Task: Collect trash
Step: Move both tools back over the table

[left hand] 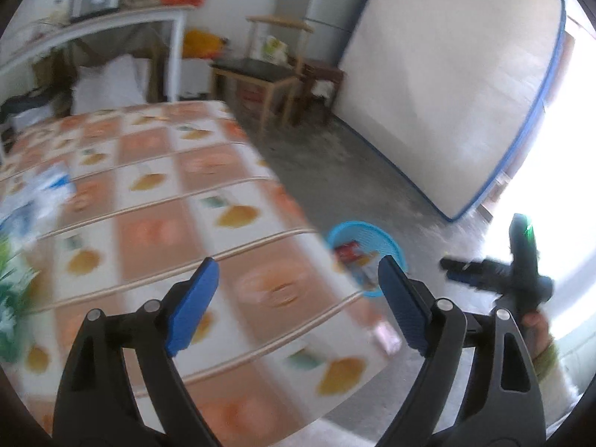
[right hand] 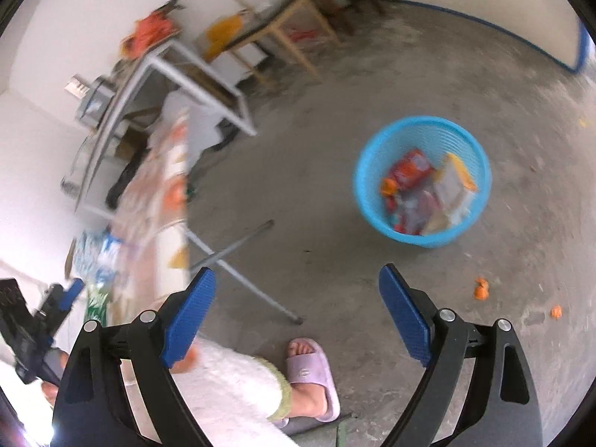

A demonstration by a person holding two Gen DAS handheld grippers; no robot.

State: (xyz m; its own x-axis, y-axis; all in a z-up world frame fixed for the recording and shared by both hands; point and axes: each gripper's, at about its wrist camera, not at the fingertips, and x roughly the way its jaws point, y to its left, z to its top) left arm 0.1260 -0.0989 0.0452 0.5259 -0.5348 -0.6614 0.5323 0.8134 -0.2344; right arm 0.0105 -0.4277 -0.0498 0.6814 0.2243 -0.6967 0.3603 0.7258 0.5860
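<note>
**Left gripper wide above the table edge**

The left gripper (left hand: 298, 290) hangs with its blue pads spread wide and nothing between them, over a table (left hand: 156, 193) covered in an orange fruit-print cloth. Beyond the table's corner, a blue basket (left hand: 387, 240) stands on the grey floor with wrappers (left hand: 357, 260) inside. At the right, blurred, what seems to be the right gripper (left hand: 495, 272) shows.
</note>
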